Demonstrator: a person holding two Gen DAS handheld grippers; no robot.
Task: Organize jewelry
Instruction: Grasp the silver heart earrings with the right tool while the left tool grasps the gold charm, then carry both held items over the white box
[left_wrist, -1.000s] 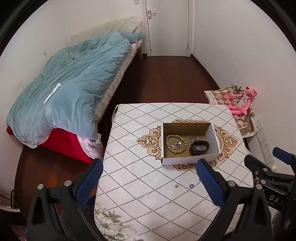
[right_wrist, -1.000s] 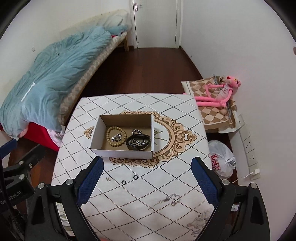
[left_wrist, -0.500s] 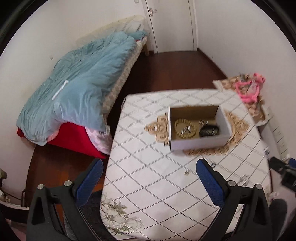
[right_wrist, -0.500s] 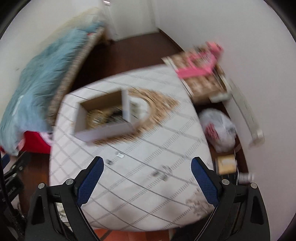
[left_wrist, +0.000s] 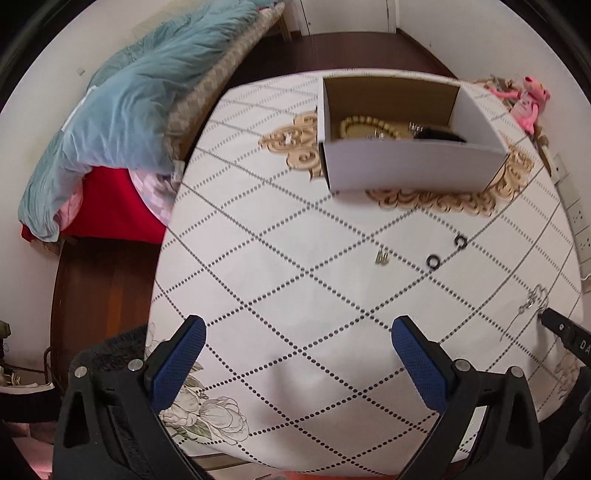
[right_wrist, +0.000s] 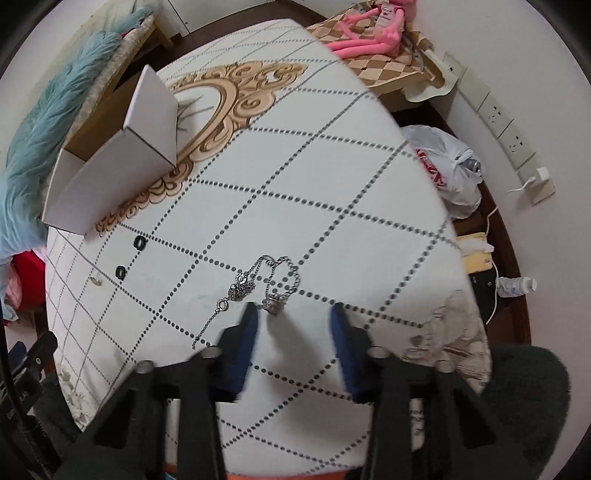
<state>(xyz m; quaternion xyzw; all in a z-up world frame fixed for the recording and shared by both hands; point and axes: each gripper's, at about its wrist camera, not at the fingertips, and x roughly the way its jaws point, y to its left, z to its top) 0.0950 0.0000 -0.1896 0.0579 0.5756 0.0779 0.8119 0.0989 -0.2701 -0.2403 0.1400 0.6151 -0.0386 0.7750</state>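
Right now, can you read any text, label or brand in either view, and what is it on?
"DA", cut off at the frame edge: on the right gripper's black body.
Red print on the white plastic bag: too crumpled to read.
Label on the small bottle: too small to read.

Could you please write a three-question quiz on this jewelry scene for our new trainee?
1. True or false: the silver chain already lies inside the cardboard box.
2. How many black rings lie loose on the tablecloth?
3. Which claw is nearest the chain: A) left claw B) right claw?

Key: 1. False, it lies on the cloth outside the box. 2. Two. 3. B.
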